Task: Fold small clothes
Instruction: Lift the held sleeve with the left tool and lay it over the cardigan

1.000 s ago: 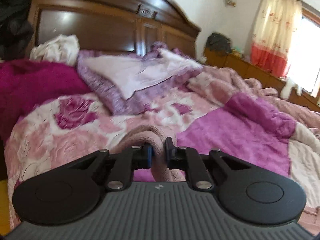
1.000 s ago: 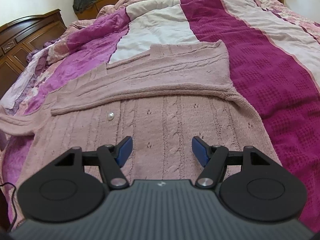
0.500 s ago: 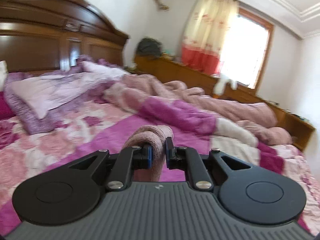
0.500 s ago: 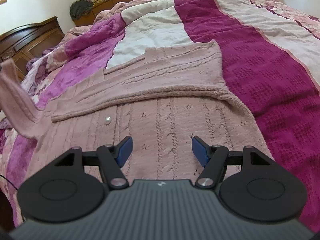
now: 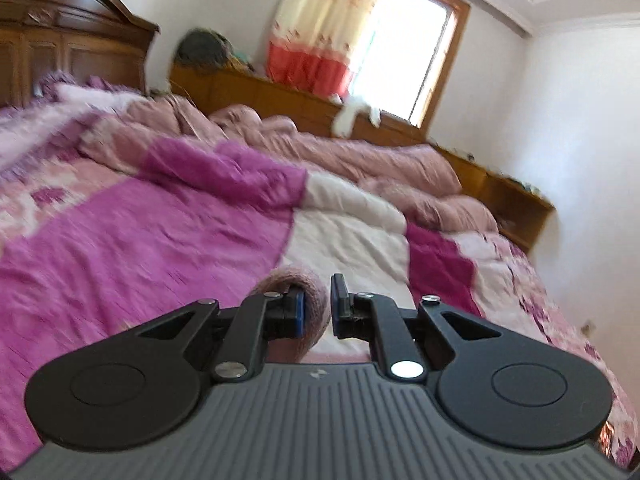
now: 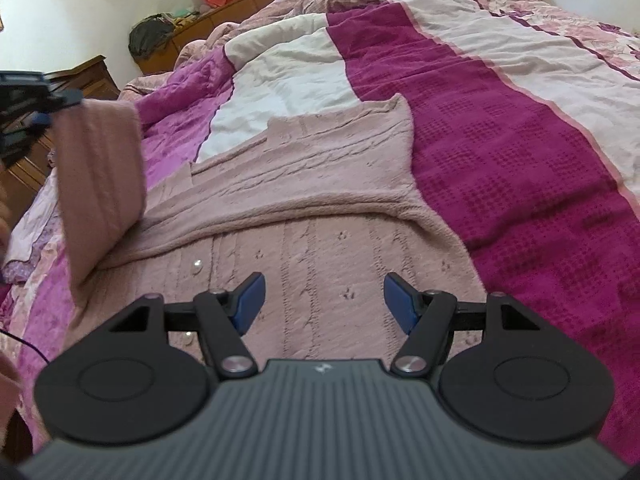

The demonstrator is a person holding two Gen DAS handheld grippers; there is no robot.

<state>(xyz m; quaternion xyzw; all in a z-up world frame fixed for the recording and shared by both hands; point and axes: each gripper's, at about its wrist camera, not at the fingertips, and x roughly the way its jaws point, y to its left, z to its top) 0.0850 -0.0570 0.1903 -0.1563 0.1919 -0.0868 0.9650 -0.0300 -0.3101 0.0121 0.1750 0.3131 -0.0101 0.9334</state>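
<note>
Two grippers, split roles: left gripper (image 5: 316, 310) is clenched on the sweater's sleeve (image 6: 100, 184), lifted clear to fold inward — right gripper (image 6: 324, 300) hangs released over the sweater (image 6: 320, 216), spread flat on the bed (image 6: 500, 152).
</note>
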